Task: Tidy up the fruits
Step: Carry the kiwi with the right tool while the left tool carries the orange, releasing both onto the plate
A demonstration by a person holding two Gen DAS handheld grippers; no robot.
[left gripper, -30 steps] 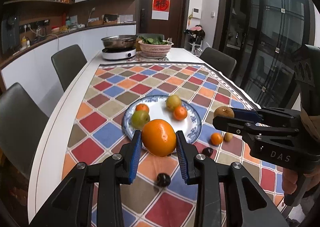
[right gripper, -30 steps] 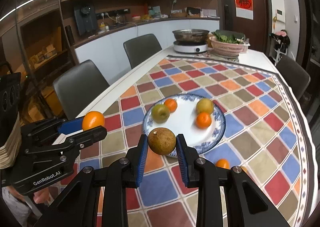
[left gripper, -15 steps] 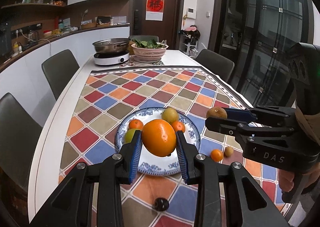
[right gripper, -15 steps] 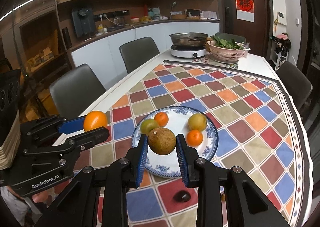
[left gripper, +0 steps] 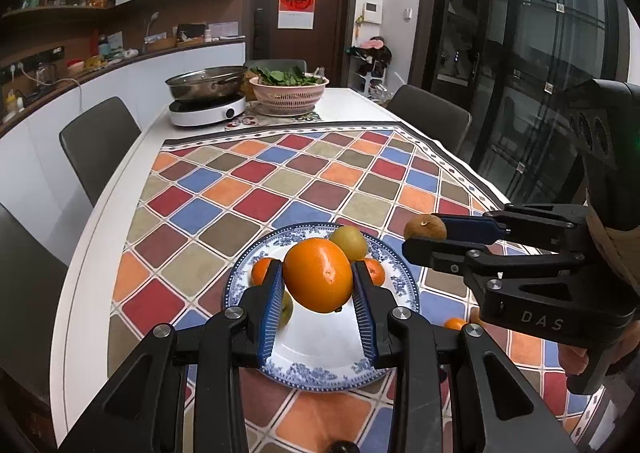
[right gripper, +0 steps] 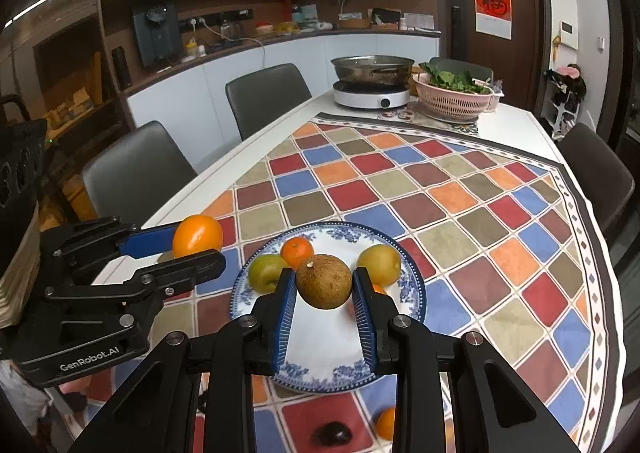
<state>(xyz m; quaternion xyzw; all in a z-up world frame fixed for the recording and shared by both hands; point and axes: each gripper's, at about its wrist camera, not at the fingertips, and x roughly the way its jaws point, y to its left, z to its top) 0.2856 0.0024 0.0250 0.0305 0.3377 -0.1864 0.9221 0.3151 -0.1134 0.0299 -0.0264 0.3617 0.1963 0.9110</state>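
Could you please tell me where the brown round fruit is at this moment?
The brown fruit is clamped in the right claw, centre of the right wrist view, above the near half of the blue-patterned plate, right of the left claw's orange.

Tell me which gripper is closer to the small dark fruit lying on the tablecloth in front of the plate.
Too close to call. The dark fruit lies below and between both. The left gripper holds an orange over the plate; the right gripper holds a brown fruit there too.

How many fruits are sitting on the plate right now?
4: a green one at left, a tangerine at back, a yellow one at right, another tangerine mostly hidden; more may be hidden.
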